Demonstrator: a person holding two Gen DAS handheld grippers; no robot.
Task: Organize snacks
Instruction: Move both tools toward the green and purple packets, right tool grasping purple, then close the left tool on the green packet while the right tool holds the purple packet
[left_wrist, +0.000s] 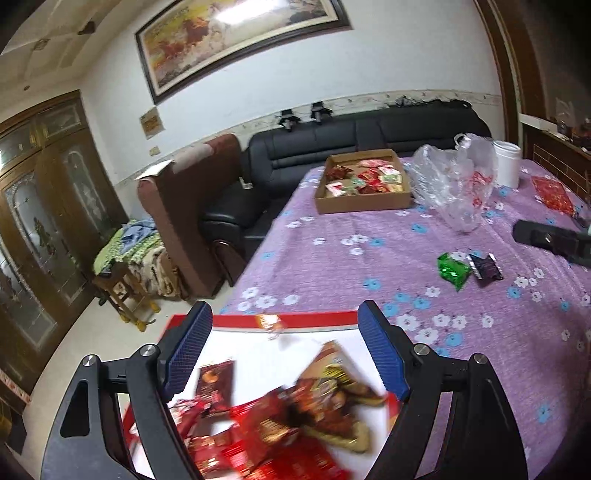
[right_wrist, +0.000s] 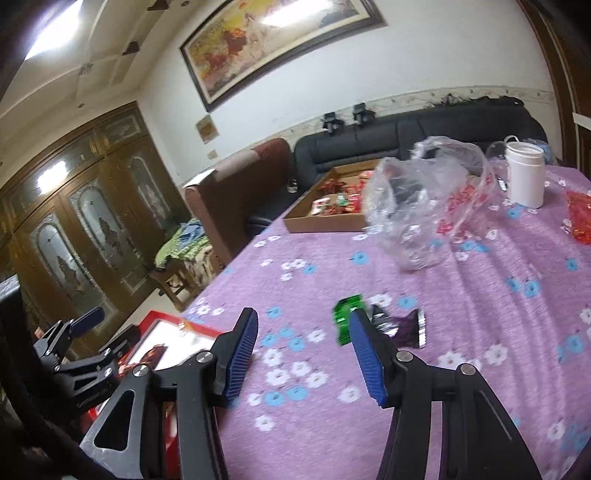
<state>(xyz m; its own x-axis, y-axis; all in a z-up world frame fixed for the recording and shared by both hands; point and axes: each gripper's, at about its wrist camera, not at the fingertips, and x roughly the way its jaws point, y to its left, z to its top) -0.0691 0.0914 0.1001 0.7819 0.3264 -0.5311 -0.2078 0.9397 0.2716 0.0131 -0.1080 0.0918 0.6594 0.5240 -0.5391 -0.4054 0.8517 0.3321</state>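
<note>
The left tongs hang over a red tray with a white bottom. The jaws are wide apart and hold nothing. Right under them lie red and brown snack packs, piled loosely in the tray. I think this tray is one place where snacks get sorted, so the tongs look free for the next pack.

The right tongs are partly spread too, with nothing between the jaws. They point down at the purple flower cloth on the table. Just past their tips lie two loose snacks, a green packet and a dark packet, side by side and almost touching. These look like the next ones to pick up, since they sit alone on the cloth and nothing lies on top of them.

Farther back is a flat cardboard box with more small snacks in it. Next to it sits a crumpled clear plastic bag, then a white tub. A red wrapper lies near the far right edge. The bag stands between the loose packets and the box, so reaching the box may mean going around it. A black sofa stands behind the table.
</note>
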